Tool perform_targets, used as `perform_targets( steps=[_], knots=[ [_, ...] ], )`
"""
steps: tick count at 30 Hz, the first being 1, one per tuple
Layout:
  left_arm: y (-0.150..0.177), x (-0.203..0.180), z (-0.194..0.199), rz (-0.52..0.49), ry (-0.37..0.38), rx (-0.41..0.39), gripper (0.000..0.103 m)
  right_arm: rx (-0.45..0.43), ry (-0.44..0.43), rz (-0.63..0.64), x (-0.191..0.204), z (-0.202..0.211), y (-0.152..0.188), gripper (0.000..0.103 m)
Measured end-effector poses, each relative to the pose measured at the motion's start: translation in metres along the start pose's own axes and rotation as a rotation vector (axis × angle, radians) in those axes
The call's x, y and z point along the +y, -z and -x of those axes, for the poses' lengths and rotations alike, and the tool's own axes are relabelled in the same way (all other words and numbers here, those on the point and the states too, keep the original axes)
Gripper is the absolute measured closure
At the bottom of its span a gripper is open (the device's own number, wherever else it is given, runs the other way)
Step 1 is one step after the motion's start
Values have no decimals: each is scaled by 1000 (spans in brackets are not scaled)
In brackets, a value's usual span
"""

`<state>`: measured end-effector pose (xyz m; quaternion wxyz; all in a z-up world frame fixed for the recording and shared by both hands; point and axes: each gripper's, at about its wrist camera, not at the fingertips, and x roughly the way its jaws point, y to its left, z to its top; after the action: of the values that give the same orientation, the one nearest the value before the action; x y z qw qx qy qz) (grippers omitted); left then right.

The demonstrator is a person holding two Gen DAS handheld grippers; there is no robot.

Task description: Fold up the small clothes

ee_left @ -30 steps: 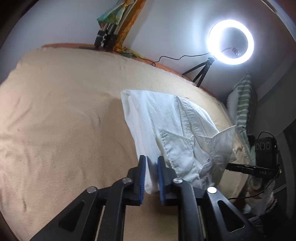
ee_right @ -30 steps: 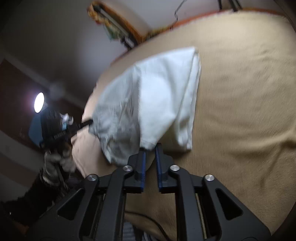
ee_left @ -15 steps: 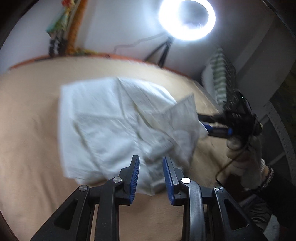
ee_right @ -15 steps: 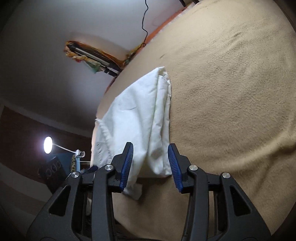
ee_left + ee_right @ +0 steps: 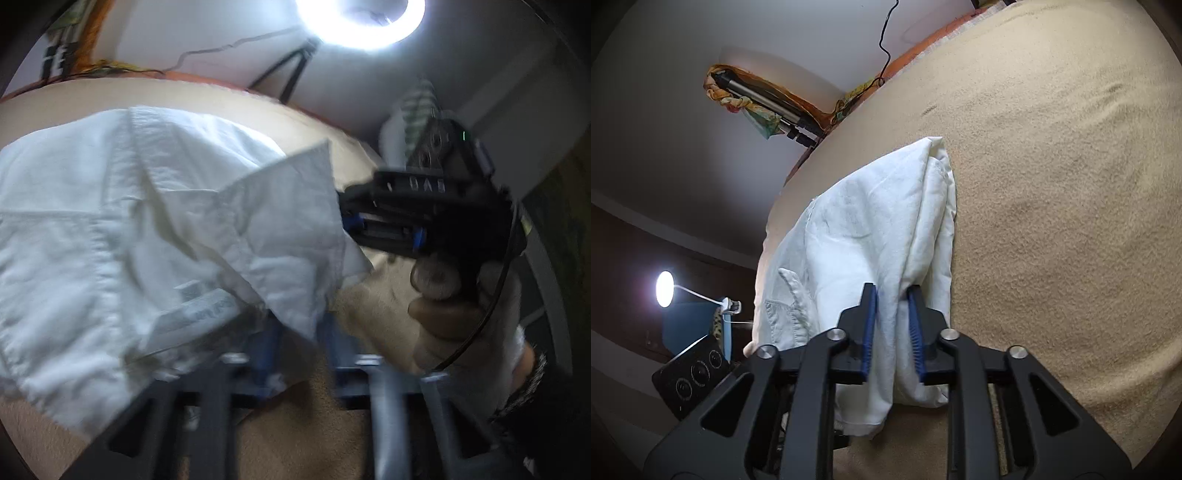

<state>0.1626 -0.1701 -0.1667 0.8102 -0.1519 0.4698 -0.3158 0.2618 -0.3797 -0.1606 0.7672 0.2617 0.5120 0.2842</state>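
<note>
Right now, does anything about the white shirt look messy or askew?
Yes. The white shirt is bunched along its right edge in the right-wrist view, and a flap stands up crookedly instead of lying flat on the tan blanket.

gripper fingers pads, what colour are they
Blue, on black fingers; clearest in the right wrist view, either side of the white shirt.

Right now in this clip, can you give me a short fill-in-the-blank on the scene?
1. The garment being folded is ____ in colour.
2. It lies on a ____ blanket.
3. The right gripper has ____ pads on its fingers.
4. The ring light is switched ____.

Missing: white; tan; blue; on
</note>
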Motion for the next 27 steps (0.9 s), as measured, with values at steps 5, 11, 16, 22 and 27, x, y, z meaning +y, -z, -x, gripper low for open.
perform_targets(
  steps=[5, 11, 16, 22, 27],
  knots=[
    [-5, 1, 15, 28, 40, 9, 103, -18, 103, 142, 27, 6, 0, 94],
    [-2, -4, 50, -20, 50, -21, 103, -1, 218, 293, 49, 5, 1, 95],
    [11, 16, 15, 38, 6, 57, 103, 12, 332, 289, 36, -6, -2, 95],
    [14, -1, 21, -40, -13, 33, 102, -60, 299, 166, 27, 31, -7, 79],
    [16, -8, 42, -53, 10, 24, 76, -17, 250, 207, 39, 37, 16, 80]
  ],
)
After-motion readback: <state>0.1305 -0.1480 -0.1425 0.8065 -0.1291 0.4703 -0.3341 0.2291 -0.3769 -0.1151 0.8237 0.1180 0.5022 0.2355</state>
